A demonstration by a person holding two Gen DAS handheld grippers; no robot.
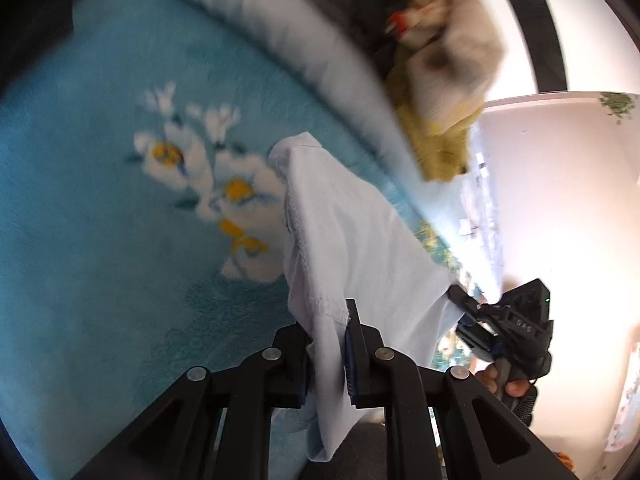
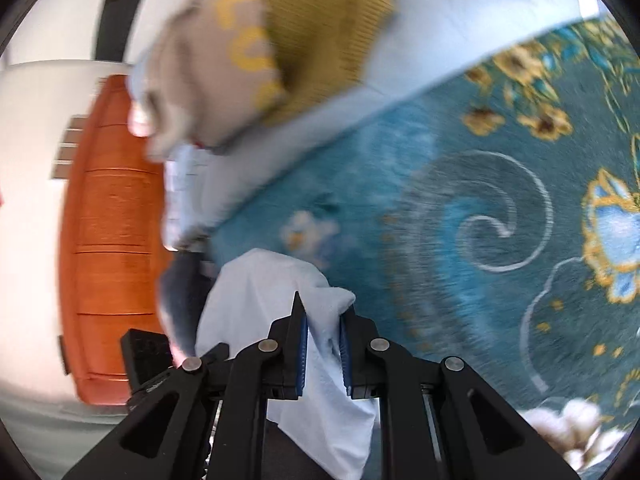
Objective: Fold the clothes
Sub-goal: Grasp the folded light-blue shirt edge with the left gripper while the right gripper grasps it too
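we have one thin pale blue cotton garment, with a stitched hem showing, and it hangs off the bed between our two tools, above the teal plush blanket with white and yellow flowers. the left gripper is pinching a hem edge of it between its blue pads, and the right gripper is pinching another bunched edge the same way; in the left wrist view the right tool shows at the cloth's far side with a hand on its handle.

we judge the cloth light and limp. it sags and drapes over the fingers, so it will not keep any shape by itself and will need laying flat and tension from both sides to fold cleanly. it looks smooth, so a shallow bite could slip; the stitched hem and the corners seem the surest places to grip.

counting: one garment in hand, two grippers, one blanket, one pale blue sheet beyond it. on that sheet sits one blurred pile of clothes; we make out a mustard ribbed knit and a beige piece with yellow letters, no exact count. one orange wooden panel stands by the wall.
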